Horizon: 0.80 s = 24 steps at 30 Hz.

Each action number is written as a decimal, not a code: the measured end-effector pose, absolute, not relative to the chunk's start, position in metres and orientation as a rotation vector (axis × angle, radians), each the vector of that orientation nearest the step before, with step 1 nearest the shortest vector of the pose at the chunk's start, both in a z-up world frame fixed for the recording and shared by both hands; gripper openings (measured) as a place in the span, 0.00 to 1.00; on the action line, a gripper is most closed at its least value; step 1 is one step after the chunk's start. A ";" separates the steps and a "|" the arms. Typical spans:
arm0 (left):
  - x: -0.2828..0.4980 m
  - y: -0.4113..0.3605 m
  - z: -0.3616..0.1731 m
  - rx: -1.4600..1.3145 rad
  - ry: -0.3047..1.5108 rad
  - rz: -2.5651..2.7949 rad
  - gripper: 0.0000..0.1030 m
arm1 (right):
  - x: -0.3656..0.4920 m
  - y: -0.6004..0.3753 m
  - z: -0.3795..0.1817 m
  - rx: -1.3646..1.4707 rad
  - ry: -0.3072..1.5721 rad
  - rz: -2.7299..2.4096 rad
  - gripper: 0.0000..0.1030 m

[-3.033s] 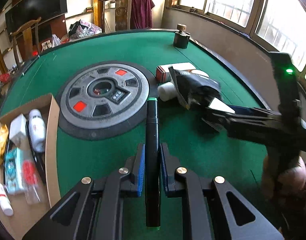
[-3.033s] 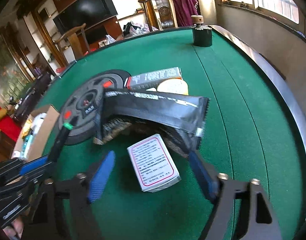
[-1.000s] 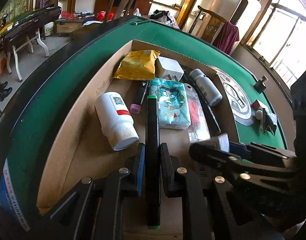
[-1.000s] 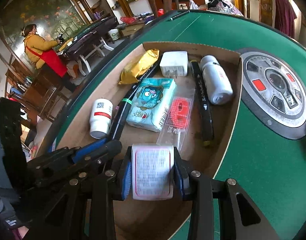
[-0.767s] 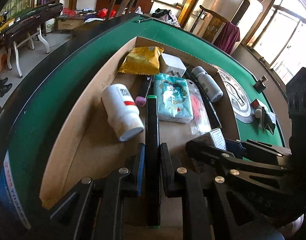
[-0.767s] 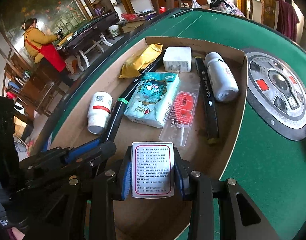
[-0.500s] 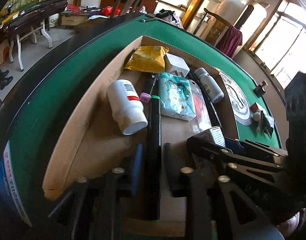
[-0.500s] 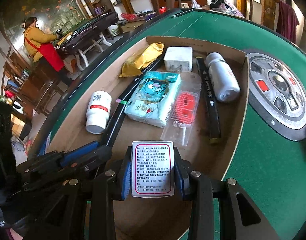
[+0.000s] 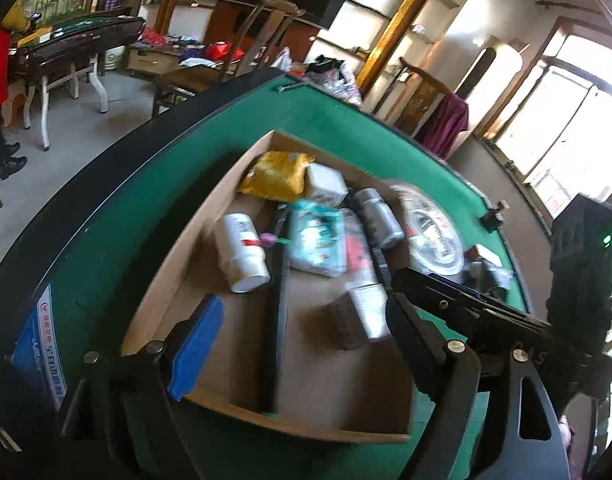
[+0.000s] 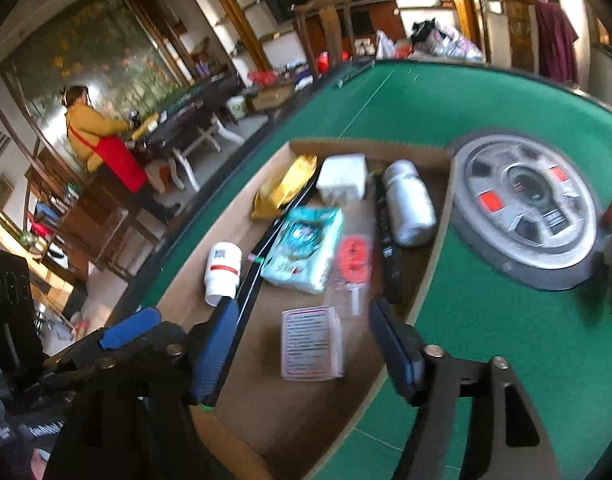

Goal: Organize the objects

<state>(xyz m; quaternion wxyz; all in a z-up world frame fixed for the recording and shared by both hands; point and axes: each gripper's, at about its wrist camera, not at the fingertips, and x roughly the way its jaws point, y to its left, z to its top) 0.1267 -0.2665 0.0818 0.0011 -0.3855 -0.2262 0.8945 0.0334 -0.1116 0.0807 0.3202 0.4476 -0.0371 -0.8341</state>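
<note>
— How do the jaws stand?

— Both wide apart, and both have just been opening. The left gripper (image 9: 302, 344) has nothing pressed between its blue pads; the black marker (image 9: 275, 320) lies loose on the floor of the cardboard box (image 9: 174, 276), lengthwise between the fingers and below them. The right gripper (image 10: 306, 350) is likewise spread, and the white card box with the red border (image 10: 311, 343) lies flat on the cardboard between its fingers, touched by neither pad.

— So both things are in the box?

— Yes, at its near end, the marker left of the card box. In the left wrist view the card box (image 9: 368, 312) shows blurred, just beside the right gripper's black finger.

— And further out?

— Beside the marker's far end lies a white bottle (image 10: 223, 274) on its side with a red band. Then a teal tissue pack (image 10: 306, 250), a clear sachet with red print (image 10: 353, 264), a second long black pen (image 10: 388, 240) and a white canister (image 10: 409, 204) near the right wall. At the far end sit a yellow packet (image 10: 284, 186) and a white charger block (image 10: 343, 178).

— Outside the box?

— The green table (image 10: 486, 328), with a round grey disc (image 10: 526, 204) bearing red patches set into it, just right of the box. The view is motion-blurred.
</note>
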 end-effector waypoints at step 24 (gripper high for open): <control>0.099 -0.106 0.092 -1.239 -0.399 2.548 0.89 | -0.053 0.192 0.100 1.135 -0.491 -2.739 0.83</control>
